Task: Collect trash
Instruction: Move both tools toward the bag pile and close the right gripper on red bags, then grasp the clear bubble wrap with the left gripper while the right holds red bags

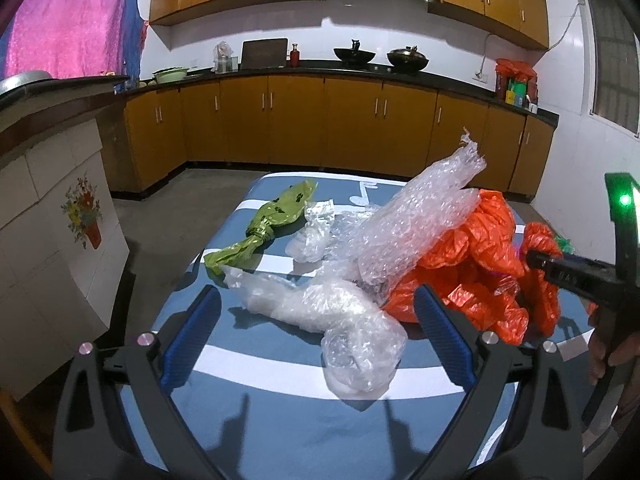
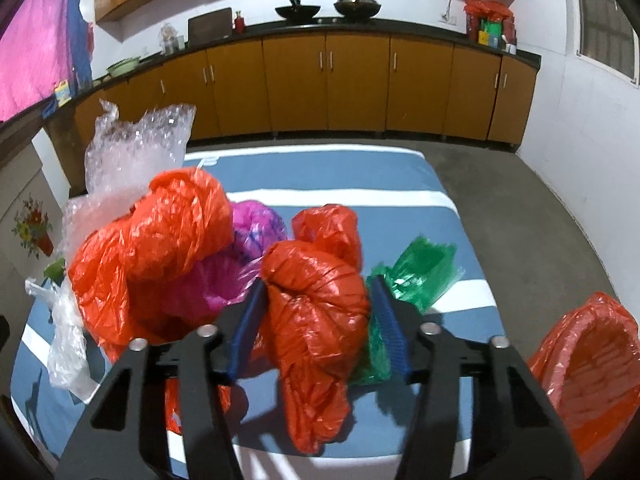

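Note:
Plastic trash lies on a blue table with white stripes (image 1: pixel 280 412). My left gripper (image 1: pixel 316 300) is open, its jaws on either side of a crumpled clear plastic bag (image 1: pixel 320 312). Bubble wrap (image 1: pixel 420 216), a green bag with paw prints (image 1: pixel 272 220) and an orange bag (image 1: pixel 476 248) lie beyond. My right gripper (image 2: pixel 320 280) is shut on a knotted orange bag (image 2: pixel 316 312), also seen in the left wrist view (image 1: pixel 540 248). A pink bag (image 2: pixel 240 256) and a green bag (image 2: pixel 420 268) lie beside it.
A basket lined with an orange bag (image 2: pixel 592 364) stands at the table's right edge. A tiled counter with a flower picture (image 1: pixel 60 220) is to the left. Wooden kitchen cabinets (image 1: pixel 320 120) line the far wall across a bare concrete floor.

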Tool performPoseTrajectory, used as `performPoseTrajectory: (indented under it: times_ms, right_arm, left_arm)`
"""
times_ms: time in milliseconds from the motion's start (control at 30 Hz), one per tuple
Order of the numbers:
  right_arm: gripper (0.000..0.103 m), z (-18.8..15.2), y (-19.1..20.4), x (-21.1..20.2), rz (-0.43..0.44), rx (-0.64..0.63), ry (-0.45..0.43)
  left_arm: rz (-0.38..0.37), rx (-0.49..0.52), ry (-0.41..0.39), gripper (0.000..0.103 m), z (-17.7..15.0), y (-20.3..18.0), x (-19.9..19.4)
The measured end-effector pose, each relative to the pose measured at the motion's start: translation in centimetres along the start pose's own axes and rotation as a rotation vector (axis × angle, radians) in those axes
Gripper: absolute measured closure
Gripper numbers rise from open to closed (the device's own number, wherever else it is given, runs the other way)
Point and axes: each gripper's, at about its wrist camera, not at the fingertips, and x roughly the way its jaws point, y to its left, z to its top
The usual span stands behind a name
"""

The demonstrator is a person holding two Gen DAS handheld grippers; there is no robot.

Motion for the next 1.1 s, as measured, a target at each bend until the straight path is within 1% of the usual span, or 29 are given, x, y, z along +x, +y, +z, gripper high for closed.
performPoseTrajectory:
  times_ms: [67,167,500,733,867,967,1100]
  right_arm:
    - [0.062,-0.1,-0.1,-0.2,0.003,-0.011,-0.006]
    - [0.064,-0.3,-0.4,-0.9,0.018,-0.003,-0.017]
    - [0.066,-0.8,-1.7,-4.1,0.050,0.039,-0.069]
    - [0.066,-1.1,-1.9,-5.8,0.062,0.040,-0.115]
    - [0.066,-1.2,-2.0,-6.3,0.058,0.038,-0.128]
    - [0.066,-1.4,-2.2,-6.4,0.053,0.039,-0.129]
    - [0.066,-1.7,-2.5,-6.0,0.043,0.048,-0.119]
  left_arm:
    - [-0.005,-0.001,-0.004,0.009,0.1,-0.1,-0.1]
    - [-0.010,-0.002,-0.005,0.010,0.2,0.0,-0.2]
    - [-0.016,0.000,-0.006,0.015,0.2,0.0,-0.5]
    - [-0.021,-0.002,0.004,0.016,0.6,-0.1,-0.4]
    - [-0.050,0.015,-0.021,0.017,2.6,-1.5,0.1]
    - [-0.078,0.027,-0.035,0.022,4.6,-2.8,0.7]
    - [-0.144,0.034,-0.037,0.025,7.2,-5.3,1.8]
